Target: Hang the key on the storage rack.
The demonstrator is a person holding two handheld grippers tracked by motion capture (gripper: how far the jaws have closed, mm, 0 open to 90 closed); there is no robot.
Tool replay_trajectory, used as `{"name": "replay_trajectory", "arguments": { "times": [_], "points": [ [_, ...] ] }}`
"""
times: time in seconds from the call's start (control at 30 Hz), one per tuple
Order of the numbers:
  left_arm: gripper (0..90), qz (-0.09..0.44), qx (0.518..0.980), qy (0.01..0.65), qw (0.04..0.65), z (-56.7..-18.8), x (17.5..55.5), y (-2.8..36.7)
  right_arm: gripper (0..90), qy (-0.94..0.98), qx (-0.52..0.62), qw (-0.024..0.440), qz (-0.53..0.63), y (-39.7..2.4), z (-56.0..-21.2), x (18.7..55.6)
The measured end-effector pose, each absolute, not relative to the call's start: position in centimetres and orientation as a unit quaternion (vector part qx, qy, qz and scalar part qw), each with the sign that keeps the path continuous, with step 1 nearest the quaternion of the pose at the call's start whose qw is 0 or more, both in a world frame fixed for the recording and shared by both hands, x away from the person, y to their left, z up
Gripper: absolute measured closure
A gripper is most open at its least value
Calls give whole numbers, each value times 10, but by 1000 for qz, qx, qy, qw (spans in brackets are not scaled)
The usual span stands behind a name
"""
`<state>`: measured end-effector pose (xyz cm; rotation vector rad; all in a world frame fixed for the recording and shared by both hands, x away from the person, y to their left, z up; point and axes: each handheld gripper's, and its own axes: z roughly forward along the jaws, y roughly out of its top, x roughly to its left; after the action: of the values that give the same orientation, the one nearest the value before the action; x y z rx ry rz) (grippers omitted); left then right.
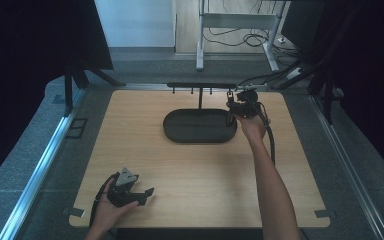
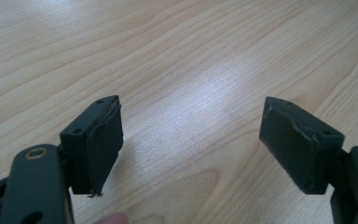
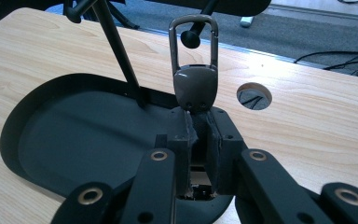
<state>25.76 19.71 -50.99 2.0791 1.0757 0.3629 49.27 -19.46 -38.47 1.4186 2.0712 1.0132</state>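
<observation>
Looking down from the high view, the right gripper [image 1: 231, 102] sits by the far edge of the table [image 1: 130, 150], at the right end of the black tray [image 1: 180, 132]; bare wood surrounds the left gripper [image 1: 142, 194]. Left gripper view: jaws spread wide over open tabletop. Right gripper view: jaws pinch a grey-brown metal carabiner clip [image 3: 195, 70], upright, its loop around a hook knob [image 3: 189, 39].

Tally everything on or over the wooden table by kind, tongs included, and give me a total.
Tongs: 2, the left tongs open over bare wood, the right tongs shut on the clip
Metal clip: 1, its loop around a peg tip
Black oval tray: 1
Black hook stand rising from the tray: 1
Total: 5
</observation>
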Motion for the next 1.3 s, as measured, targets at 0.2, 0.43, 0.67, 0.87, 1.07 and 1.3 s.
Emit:
{"name": "replay_trajectory", "arguments": {
  "times": [0.2, 0.43, 0.67, 0.87, 1.07, 1.3],
  "points": [
    [219, 142, 813, 420, 376, -510, 258, 197, 803, 746, 511, 218, 366, -193, -387, 493],
    [219, 141, 814, 421, 376, -511, 258, 197, 792, 751, 507, 218, 362, -193, -388, 494],
    [219, 140, 813, 421, 375, -511, 258, 197, 721, 745, 505, 226, 372, -197, -393, 490],
    [219, 141, 815, 420, 374, -512, 258, 196, 583, 753, 493, 226, 373, -198, -392, 487],
    [219, 140, 815, 420, 374, -512, 258, 195, 517, 747, 494, 223, 385, -197, -391, 482],
    [219, 141, 815, 420, 373, -512, 258, 195, 484, 748, 491, 222, 387, -196, -397, 475]
  ]
}}
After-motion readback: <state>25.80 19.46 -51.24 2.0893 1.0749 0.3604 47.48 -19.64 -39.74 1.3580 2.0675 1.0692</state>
